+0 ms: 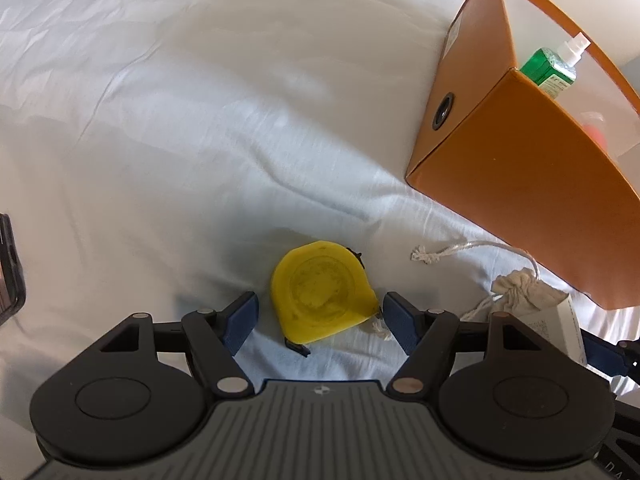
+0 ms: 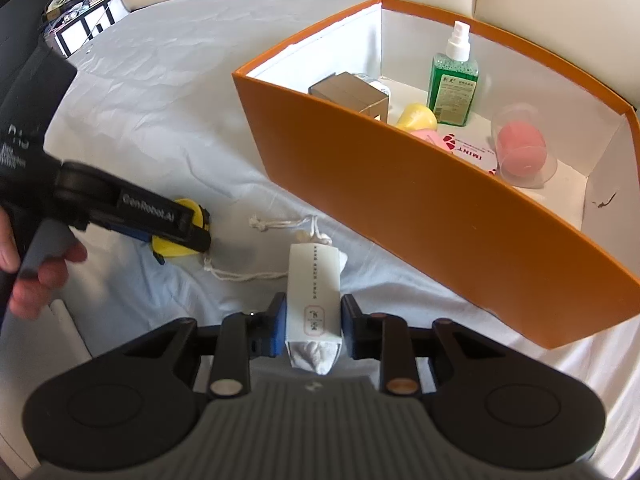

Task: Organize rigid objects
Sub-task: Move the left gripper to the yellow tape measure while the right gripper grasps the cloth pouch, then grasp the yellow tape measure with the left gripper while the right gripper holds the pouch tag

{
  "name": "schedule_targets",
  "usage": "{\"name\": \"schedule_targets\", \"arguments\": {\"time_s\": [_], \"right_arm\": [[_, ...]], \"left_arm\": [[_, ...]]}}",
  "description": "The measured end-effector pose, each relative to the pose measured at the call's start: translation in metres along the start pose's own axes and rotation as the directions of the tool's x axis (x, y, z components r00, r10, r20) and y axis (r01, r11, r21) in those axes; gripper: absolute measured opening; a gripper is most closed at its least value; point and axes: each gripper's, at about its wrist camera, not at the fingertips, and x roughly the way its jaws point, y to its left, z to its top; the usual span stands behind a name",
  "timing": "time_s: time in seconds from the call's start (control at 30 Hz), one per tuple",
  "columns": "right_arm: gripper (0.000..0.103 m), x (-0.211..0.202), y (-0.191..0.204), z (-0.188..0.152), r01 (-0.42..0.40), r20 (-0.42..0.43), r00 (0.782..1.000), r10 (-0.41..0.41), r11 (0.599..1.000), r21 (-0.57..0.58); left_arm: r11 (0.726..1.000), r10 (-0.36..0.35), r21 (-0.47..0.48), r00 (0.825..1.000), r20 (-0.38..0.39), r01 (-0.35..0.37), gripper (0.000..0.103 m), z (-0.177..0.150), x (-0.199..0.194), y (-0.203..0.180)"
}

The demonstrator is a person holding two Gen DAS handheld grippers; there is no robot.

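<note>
A yellow tape measure (image 1: 322, 290) lies flat on the white sheet. My left gripper (image 1: 320, 318) is open, with a finger on each side of it, not touching. It also shows in the right wrist view (image 2: 180, 232) under the left gripper (image 2: 168, 228). My right gripper (image 2: 313, 326) is shut on a small white box (image 2: 314, 280) with a cloth drawstring pouch in it. That box (image 1: 560, 328) shows at the right in the left wrist view. The orange box (image 2: 400, 200) stands open just beyond.
The orange box (image 1: 500, 152) holds a green spray bottle (image 2: 452, 80), a brown carton (image 2: 352, 94), a yellow item (image 2: 416, 118) and a pink sponge in a clear case (image 2: 520, 148). The pouch's cord (image 2: 240, 272) trails on the sheet. A dark object (image 1: 8, 264) sits at the left edge.
</note>
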Motion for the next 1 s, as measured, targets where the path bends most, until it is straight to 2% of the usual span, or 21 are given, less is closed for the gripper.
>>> {"name": "schedule_targets", "arguments": {"time_s": [0.23,0.5,0.63,0.83,1.0], "right_arm": [[0.031,0.010,0.000,0.007,-0.019,-0.020,1.000,0.019,0.999,0.029],[0.030,0.014,0.001,0.008,-0.011,-0.030,0.999,0.012,0.999,0.031],[0.028,0.013,0.000,0.006,-0.006,-0.023,1.000,0.007,0.999,0.036],[0.027,0.008,-0.003,0.001,-0.004,-0.012,1.000,0.005,0.999,0.051],[0.027,0.003,-0.006,-0.004,-0.008,0.003,1.000,0.008,0.997,0.078]], "left_arm": [[1.000,0.023,0.012,1.000,-0.003,-0.023,0.083,-0.001,0.008,0.000],[0.995,0.064,0.077,0.998,0.021,-0.065,0.071,-0.009,0.008,-0.010],[0.995,0.055,0.079,0.998,0.030,-0.057,0.070,-0.014,0.006,-0.018],[0.998,0.005,0.068,0.999,0.040,-0.007,0.069,-0.015,-0.003,-0.012],[0.994,-0.014,0.105,0.997,0.078,0.006,0.068,-0.024,-0.019,-0.018]]}}
